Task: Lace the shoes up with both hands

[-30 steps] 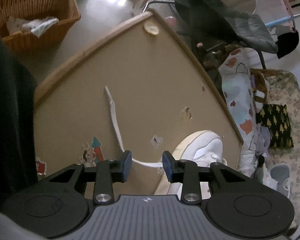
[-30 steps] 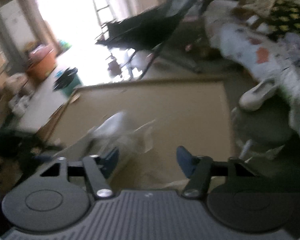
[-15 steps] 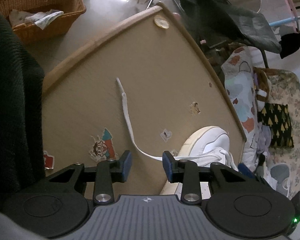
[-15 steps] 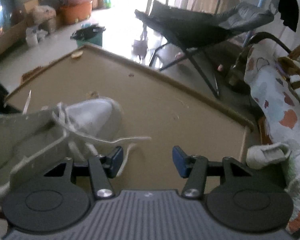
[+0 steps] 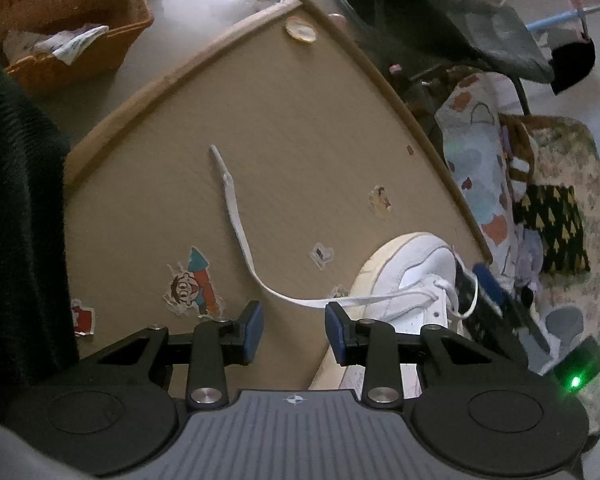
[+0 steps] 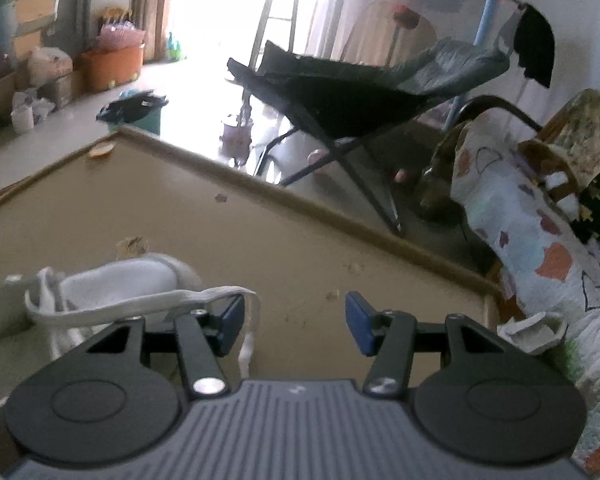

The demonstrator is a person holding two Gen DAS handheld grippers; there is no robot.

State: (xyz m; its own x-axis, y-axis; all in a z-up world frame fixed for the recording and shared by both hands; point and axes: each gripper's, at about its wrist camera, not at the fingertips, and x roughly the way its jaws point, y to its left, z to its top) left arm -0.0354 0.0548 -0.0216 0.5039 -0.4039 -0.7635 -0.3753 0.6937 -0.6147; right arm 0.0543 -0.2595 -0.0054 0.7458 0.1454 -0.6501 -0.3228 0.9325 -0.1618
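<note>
So the tan counter [image 5: 300, 168] is the big thing here, smooth laminate with a raised rounded edge and a few kid stickers stuck on it. The white shoe [image 5: 412, 276] sits toward its right side, toe pointing away from the person; leather-looking upper, thick cream sole.

What matters for the next bit, I'd say: one lace [image 5: 240, 236] trails out of the shoe to the left and lies flat across the counter, long axis running away from the left gripper [image 5: 294, 332], stiff tip at the far end. It curves back just ahead of that gripper's pads, a bit beyond them rather than between them. So the left side looks nearest to that one. Its jaws sit partly spread, pinching nothing.

The other lace [image 6: 148, 304], a flat woven ribbon, droops over the left finger [image 6: 230, 316] of the right gripper [image 6: 296, 322], resting on top, not clamped. That gripper is spread wide, nothing between the pads, with the shoe just left of it.
</note>
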